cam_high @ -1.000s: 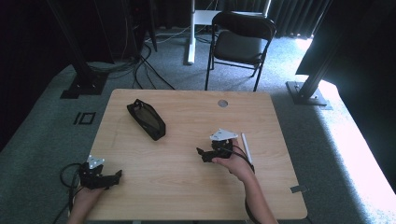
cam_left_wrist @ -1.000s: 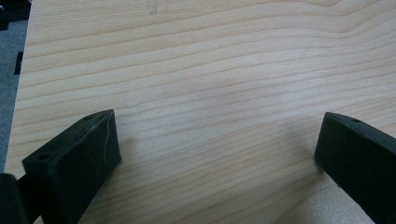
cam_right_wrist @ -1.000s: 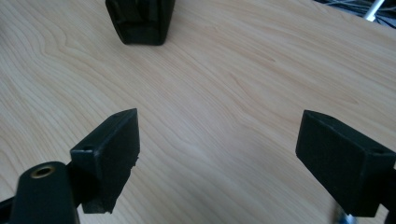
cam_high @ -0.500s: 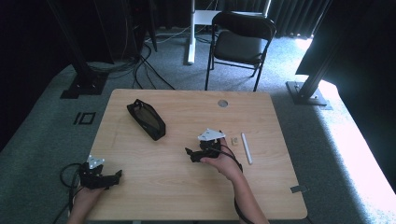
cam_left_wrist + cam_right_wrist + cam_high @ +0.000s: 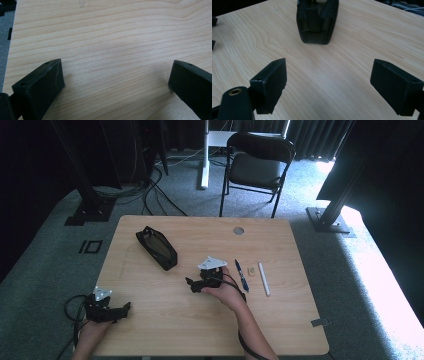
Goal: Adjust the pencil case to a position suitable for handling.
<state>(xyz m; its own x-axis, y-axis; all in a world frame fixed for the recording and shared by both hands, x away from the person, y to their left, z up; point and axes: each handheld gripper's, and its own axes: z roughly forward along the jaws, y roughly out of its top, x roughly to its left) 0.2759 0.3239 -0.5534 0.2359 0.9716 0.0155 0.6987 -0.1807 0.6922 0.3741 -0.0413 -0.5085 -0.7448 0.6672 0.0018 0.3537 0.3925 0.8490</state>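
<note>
Wooden bench (image 5: 165, 320) bears black pencil case (image 5: 157, 248), long axis diagonal, open end facing right gripper (image 5: 194, 284), both grippers' fingers spread empty.

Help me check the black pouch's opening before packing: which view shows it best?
The right gripper view: the black pouch stands straight ahead of the open jaws, its near end and mouth facing the camera. The high view shows the whole pouch small, lying diagonally. The left gripper view looks at bare tabletop.

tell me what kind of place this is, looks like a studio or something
Probably a recording or lab space set up for tabletop work, not a home. A plain wooden table stands on grey carpet among dark curtains, black stands with loose cables on the floor, and a lone folding chair behind it.
</note>
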